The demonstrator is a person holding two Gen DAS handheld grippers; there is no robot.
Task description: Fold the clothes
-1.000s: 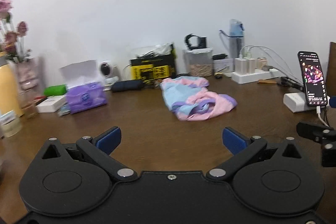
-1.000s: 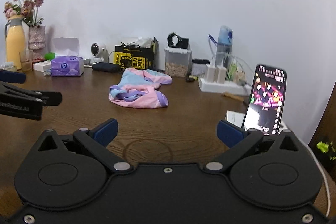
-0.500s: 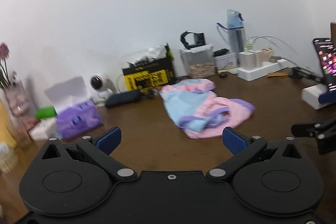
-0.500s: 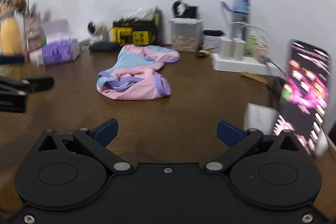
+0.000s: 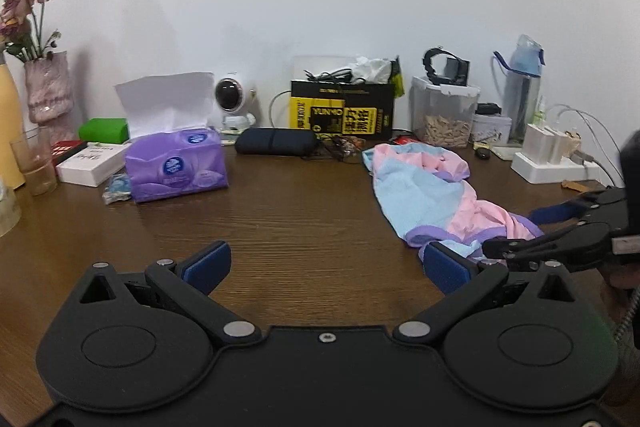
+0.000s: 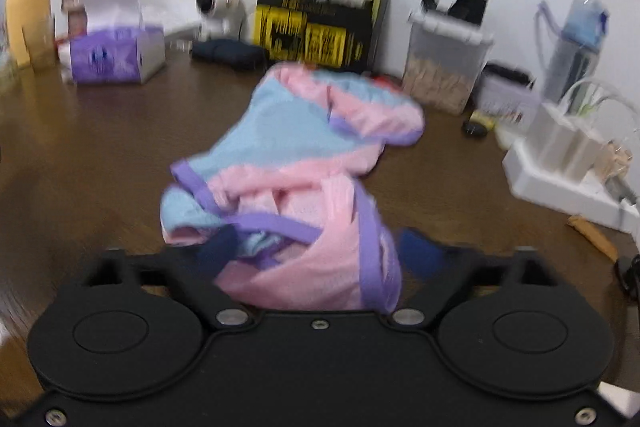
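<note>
A crumpled pink, light-blue and purple-trimmed garment (image 5: 424, 191) lies on the brown wooden table (image 5: 304, 219), right of centre. My left gripper (image 5: 326, 263) is open over bare wood, with the cloth's near edge just beyond its right fingertip. Reaching in from the right, my right gripper (image 5: 516, 231) is at the garment's near right end. In the blurred right wrist view the garment (image 6: 304, 147) has its pink near end bunched between the right gripper's (image 6: 318, 251) blue pads. Those jaws are closing, still fairly wide, and I cannot see the pads pinching the cloth.
Along the back wall stand a purple tissue box (image 5: 176, 167), a small white camera (image 5: 232, 103), a black-and-yellow box (image 5: 340, 111), a clear container (image 5: 444, 119), a water bottle (image 5: 520, 87) and a white power strip (image 5: 552, 163). A vase of flowers (image 5: 44, 91) and a glass (image 5: 34, 163) are at the left.
My right gripper has swept forward up to the garment, and its near end now sits between the narrowing jaws. My left gripper has shifted so the garment lies to its right.
</note>
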